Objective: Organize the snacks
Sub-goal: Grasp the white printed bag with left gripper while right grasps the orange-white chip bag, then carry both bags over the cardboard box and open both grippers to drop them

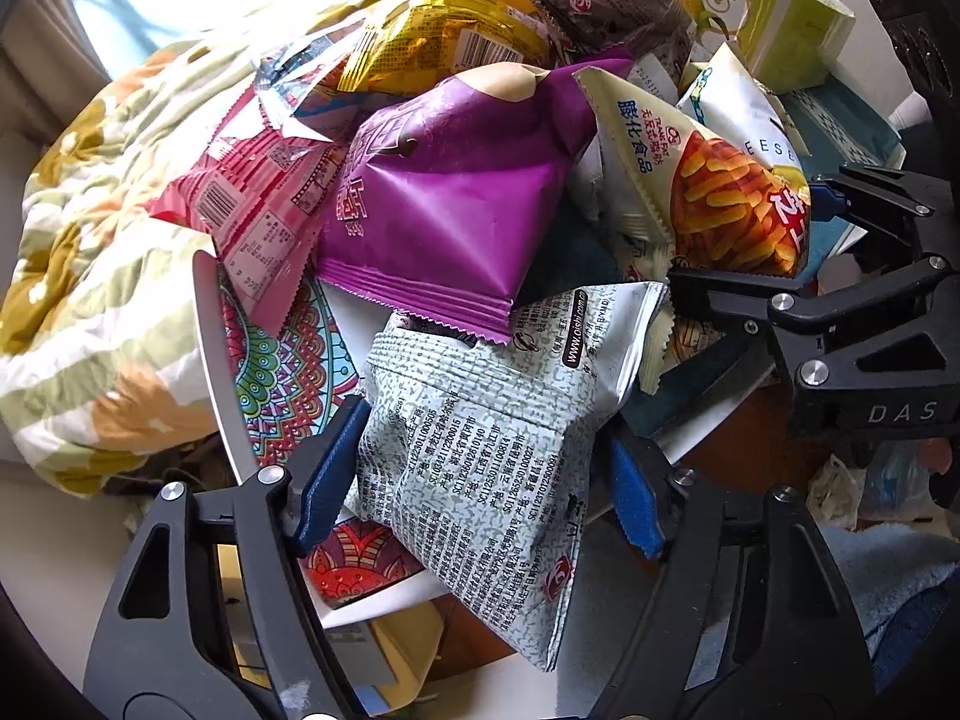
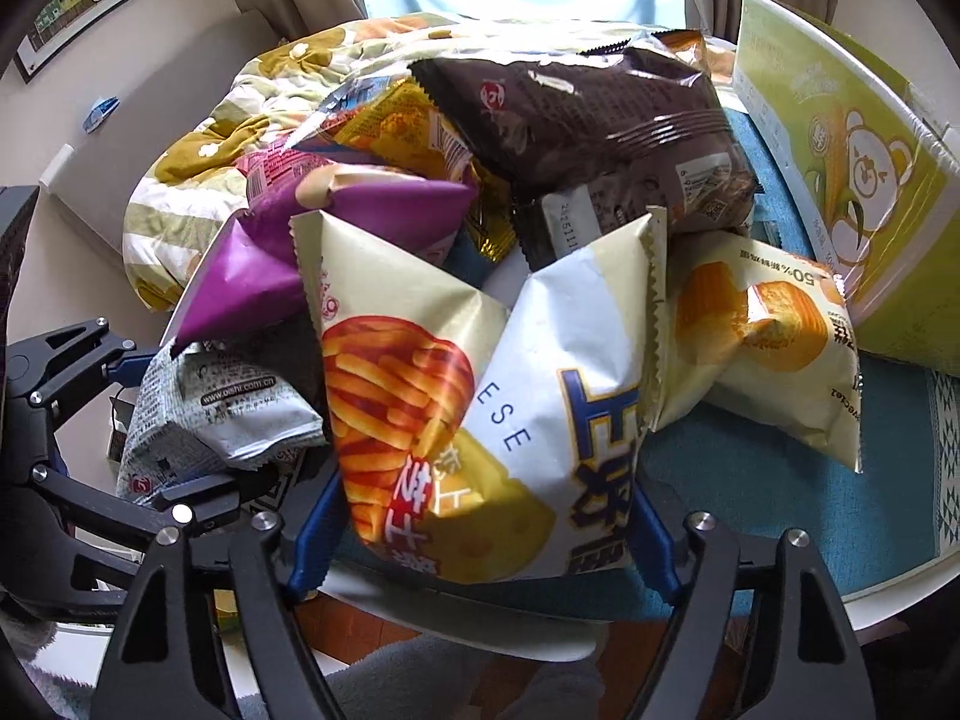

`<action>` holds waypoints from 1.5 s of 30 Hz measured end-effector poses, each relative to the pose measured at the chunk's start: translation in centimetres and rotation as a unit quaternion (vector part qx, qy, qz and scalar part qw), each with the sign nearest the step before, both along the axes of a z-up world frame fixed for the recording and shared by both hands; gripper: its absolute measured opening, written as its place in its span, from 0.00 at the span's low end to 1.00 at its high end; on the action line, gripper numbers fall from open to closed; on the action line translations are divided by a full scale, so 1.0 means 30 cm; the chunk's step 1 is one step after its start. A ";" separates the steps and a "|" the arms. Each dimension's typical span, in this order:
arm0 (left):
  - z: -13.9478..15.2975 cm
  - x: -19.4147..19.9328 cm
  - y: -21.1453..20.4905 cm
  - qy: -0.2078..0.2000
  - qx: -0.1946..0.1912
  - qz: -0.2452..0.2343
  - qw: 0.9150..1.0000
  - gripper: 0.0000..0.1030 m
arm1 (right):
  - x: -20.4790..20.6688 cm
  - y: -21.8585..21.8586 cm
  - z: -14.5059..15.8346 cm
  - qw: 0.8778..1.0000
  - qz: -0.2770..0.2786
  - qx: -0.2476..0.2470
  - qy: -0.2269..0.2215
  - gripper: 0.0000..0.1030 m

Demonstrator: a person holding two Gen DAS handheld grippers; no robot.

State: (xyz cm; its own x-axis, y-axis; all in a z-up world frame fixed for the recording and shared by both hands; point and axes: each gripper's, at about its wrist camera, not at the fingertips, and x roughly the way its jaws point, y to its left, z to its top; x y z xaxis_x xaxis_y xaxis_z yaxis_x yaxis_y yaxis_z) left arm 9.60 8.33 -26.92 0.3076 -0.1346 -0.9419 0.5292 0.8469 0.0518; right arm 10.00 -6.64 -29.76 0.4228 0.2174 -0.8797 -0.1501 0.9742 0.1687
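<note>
Snacks heaped on round surface (image 2: 888, 594). Left claw (image 1: 480, 480) clenched on grey-white packet (image 1: 480, 450) at the pile's near edge. Right claw (image 2: 480, 546) clenched on cheese-stick bag (image 2: 468, 396). Both taken from the outside, likely so the heap stays put.

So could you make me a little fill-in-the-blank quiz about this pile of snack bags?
1. The left tool has its blue pads on either side of a grey-white bag covered in small ____ text.
2. The bag between the right tool's pads pictures orange-red ____.
3. Just above the grey-white bag lies a bag coloured ____.
4. The green box shows a cartoon ____.

Missing words: printed; sticks; purple; bear
</note>
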 end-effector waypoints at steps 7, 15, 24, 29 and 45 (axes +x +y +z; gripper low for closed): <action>0.103 -0.061 -0.009 -0.014 -0.013 -0.004 1.000 0.69 | -0.026 -0.031 0.101 1.000 -0.009 0.001 -0.023 0.73; 0.269 -0.112 -0.049 -0.042 -0.059 -0.018 0.997 0.69 | -0.065 -0.051 0.262 0.998 -0.029 -0.008 -0.056 0.73; 0.424 -0.087 -0.208 -0.088 -0.094 -0.045 0.991 0.64 | -0.059 -0.235 0.473 0.992 -0.079 -0.031 -0.091 0.73; 0.415 -0.005 -0.351 -0.074 -0.116 -0.026 0.990 0.53 | -0.028 -0.380 0.527 0.989 -0.097 -0.014 -0.108 0.73; 0.561 0.275 -0.734 -0.121 -0.157 0.120 0.973 0.52 | 0.229 -0.850 0.616 0.991 -0.025 0.027 -0.125 0.73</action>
